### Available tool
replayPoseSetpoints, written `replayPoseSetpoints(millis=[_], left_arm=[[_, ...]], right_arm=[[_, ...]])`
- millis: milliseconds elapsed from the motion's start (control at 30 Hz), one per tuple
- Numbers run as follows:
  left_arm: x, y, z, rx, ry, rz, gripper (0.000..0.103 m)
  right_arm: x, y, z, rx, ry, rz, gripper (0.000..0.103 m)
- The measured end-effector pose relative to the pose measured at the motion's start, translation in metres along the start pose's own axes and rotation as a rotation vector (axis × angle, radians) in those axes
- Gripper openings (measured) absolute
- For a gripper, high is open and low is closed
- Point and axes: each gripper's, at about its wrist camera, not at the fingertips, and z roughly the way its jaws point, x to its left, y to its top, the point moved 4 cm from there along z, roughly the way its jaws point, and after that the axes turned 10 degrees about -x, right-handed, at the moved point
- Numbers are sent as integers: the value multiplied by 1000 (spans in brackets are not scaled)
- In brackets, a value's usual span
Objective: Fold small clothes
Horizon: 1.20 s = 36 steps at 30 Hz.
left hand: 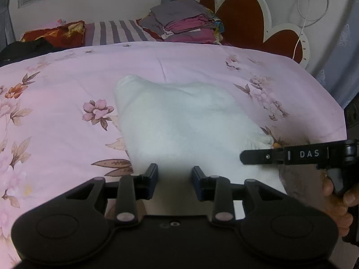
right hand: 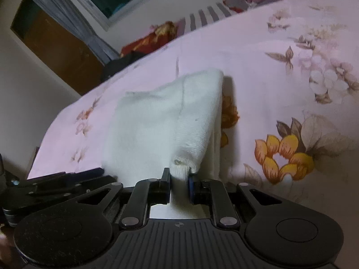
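A small white knitted garment (left hand: pixel 184 123) lies on the pink floral bedspread (left hand: pixel 67 85). My left gripper (left hand: pixel 174 172) sits at its near edge, jaws a little apart with white cloth between them. My right gripper (right hand: pixel 179 174) is shut on a corner of the same garment (right hand: pixel 166 121), which rises in a fold from the bed. In the left wrist view the right gripper (left hand: pixel 244 157) comes in from the right at the garment's right corner. In the right wrist view the left gripper (right hand: pixel 98 170) lies at the lower left edge of the cloth.
A stack of folded clothes (left hand: pixel 186 24) sits at the head of the bed by a striped pillow (left hand: pixel 116 32) and a heart-shaped headboard (left hand: pixel 244 20). A dark garment (left hand: pixel 24 49) lies at the far left. The bed edge (right hand: pixel 56 123) drops off at left.
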Motion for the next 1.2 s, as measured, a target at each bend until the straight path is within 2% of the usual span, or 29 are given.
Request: replayPoseSetpoints(millis=[167, 233, 300, 333, 400, 500, 533, 600, 633, 667, 767, 900, 1000, 1033, 1067, 1167, 1200], left_arm=[[-1, -5, -2, 3, 22, 25, 36], [0, -4, -13, -20, 0, 5, 35], [-1, -6, -25, -39, -19, -15, 35], [-1, -10, -29, -38, -26, -26, 35], [-4, -22, -34, -27, -37, -30, 35], [-10, -43, -28, 31, -35, -5, 36], [-12, -46, -27, 37, -12, 10, 35], [-12, -36, -29, 3, -18, 14, 35], [-12, -24, -31, -29, -23, 10, 35], [-12, -13, -30, -52, -23, 16, 36], [-8, 26, -12, -117, -6, 47, 37], [6, 63, 33, -132, 22, 27, 37], [16, 64, 65, -62, 33, 33, 37], [21, 58, 73, -32, 52, 39, 38], [24, 53, 74, -34, 58, 43, 39], [28, 52, 64, -51, 61, 41, 38], [28, 54, 54, -79, 50, 33, 36]], right_arm=[[2, -10, 2, 11, -4, -25, 14], [2, -7, -4, -17, -3, -23, 15], [4, 0, -19, -90, -29, -43, 30], [4, 4, -28, -134, -59, -61, 44], [6, 10, -41, -198, -87, -95, 44], [15, 11, -42, -211, -84, -163, 43], [18, 8, -34, -179, -81, -194, 34], [15, 1, -11, -64, -123, -233, 25], [13, 1, -6, -54, -130, -237, 23], [15, 5, -8, -82, -111, -231, 19], [27, 28, -9, -160, -101, -252, 19], [29, 62, 21, -166, -116, -236, 19], [24, 73, 48, -123, -152, -239, 19], [17, 72, 57, -77, -173, -237, 19], [8, 67, 67, -25, -197, -240, 19], [-3, 67, 63, -33, -176, -229, 19], [-1, 70, 54, -63, -177, -228, 19]])
